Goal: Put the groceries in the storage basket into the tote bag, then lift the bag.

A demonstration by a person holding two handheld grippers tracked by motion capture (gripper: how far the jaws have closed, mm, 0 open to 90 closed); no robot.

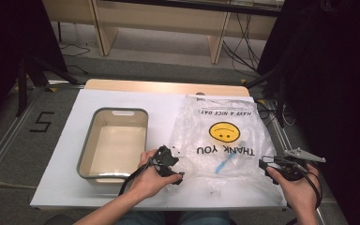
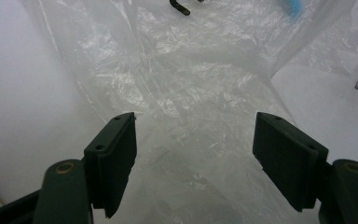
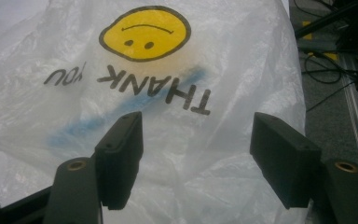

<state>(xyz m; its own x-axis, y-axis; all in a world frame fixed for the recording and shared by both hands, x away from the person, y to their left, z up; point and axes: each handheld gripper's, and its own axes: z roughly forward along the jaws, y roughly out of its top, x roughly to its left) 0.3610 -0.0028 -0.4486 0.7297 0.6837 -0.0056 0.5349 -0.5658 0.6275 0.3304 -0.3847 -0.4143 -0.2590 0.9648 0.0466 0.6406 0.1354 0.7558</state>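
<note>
Forearms enter from the bottom edge of the high view, each hand carrying a gripper. Next in size is the table, covered in white, with a pale wooden edge at its far side. On it lies the bag, thin clear plastic printed with a yellow smiley and "THANK YOU", spread flat on the right half with its near edge toward the person. A grey bin, empty, stands to its left, just apart from it. Through the film a blue stick-like item shows inside the bag; what it is cannot be told.

Left gripper sits at the bag's near left corner. In its own view its jaws stand well apart with crumpled film between them, not pinched. Right gripper sits at the near right edge, jaws likewise apart, the film below and ahead of them, nothing clamped.

Risk, as judged: the film is slick and layered, so a closing jaw may catch both layers and keep the mouth shut, or catch none and slip. A pull from one side alone could drag the whole bag across the smooth cover.

Room: grey floor with a taped "5", cables, and wooden furniture beyond.
</note>
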